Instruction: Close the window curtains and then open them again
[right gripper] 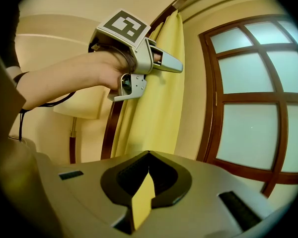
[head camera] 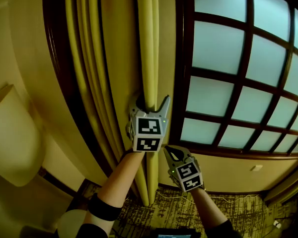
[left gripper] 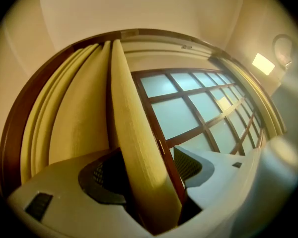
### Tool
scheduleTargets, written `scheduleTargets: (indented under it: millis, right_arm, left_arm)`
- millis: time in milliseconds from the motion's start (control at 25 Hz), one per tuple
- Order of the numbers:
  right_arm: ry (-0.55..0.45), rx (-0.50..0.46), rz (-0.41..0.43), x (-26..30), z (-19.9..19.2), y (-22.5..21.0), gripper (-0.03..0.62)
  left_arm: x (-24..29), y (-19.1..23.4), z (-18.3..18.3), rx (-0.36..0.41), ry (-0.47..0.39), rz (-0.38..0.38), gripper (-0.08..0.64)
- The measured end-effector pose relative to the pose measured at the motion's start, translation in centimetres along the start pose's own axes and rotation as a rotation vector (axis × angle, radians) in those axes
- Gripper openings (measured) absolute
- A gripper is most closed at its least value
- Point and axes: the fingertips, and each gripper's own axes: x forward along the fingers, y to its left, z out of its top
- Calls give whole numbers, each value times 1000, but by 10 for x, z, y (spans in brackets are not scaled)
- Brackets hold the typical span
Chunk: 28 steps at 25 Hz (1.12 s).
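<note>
- The left gripper (head camera: 151,104): fingers (left gripper: 189,165) spread wide; one upright fold of the yellow curtain (head camera: 148,43) stands between them, unclamped; the dark window frame (head camera: 181,73) lies just beyond the right-hand finger.
- The right gripper (head camera: 170,151): fingers (right gripper: 171,180) closed on a thin edge of the curtain, seen as a yellow strip pinched between the pads; positioned below and beside the left gripper.
- Curtain: gathered to the left of the left gripper's fingers; the paned window (head camera: 223,48) stands uncovered to their right.
</note>
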Motion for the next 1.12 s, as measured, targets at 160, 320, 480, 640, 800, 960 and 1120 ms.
scheduleTargets:
  millis: [160,320,480,640,800,960,1120]
  right_arm:
    - [-26,-17,-8,2,15,-16,14]
    - [-41,1,-15,8,21,-29,13]
    - [-57,16,-8,9,28,-29,14]
    - [-53,21,-23,11,22,-35,14]
    - [-60,26,-33,10,23,-39,14]
    - [-65,33,-58,9,24,-43,14]
    - [-51,31,-96,5,19,-53,14]
  left_arm:
    - [18,3,11,-13,5,5,328]
    - [27,1,11,-2,13,5,327]
    - [29,-2,12,-4,13,11,304]
    - [27,5,17,-6,-5,59,83]
    - [25,8,19,-21,-21,77,0]
    - [29,2,17,-35,-23,68,0]
    - [36,-4,17,-26,-34,63,0]
